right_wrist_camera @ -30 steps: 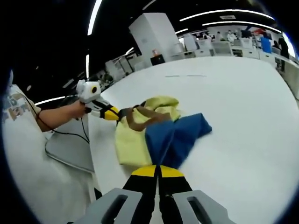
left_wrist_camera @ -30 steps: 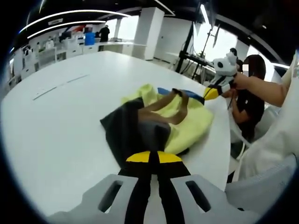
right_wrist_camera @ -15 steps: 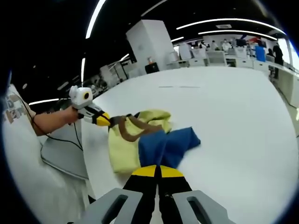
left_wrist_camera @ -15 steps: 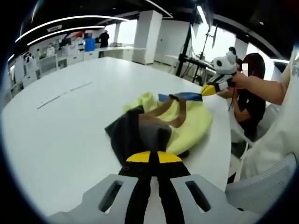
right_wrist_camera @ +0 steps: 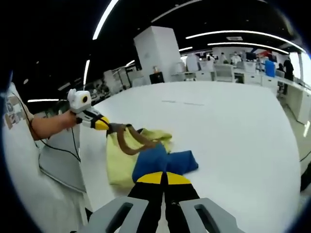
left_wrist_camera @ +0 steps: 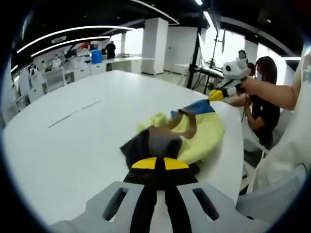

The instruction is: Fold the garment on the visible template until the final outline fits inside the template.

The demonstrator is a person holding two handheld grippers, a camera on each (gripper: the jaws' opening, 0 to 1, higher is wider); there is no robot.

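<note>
One garment [left_wrist_camera: 194,136], two grippers. In left gripper view, left gripper [left_wrist_camera: 155,167] w/ jaws closed, pinching garment's dark grey part; soft yellow cloth w/ brown straps beyond, blue corner farthest, held by right gripper [left_wrist_camera: 214,95]. In right gripper view, right gripper [right_wrist_camera: 163,177] clamped on the blue part. Garment lies crumpled near edge of white table [right_wrist_camera: 233,121]. Vs 1 s ago: cloth more bunched, blue part pulled in closer. Person [left_wrist_camera: 265,92] seated past table edge.
</note>
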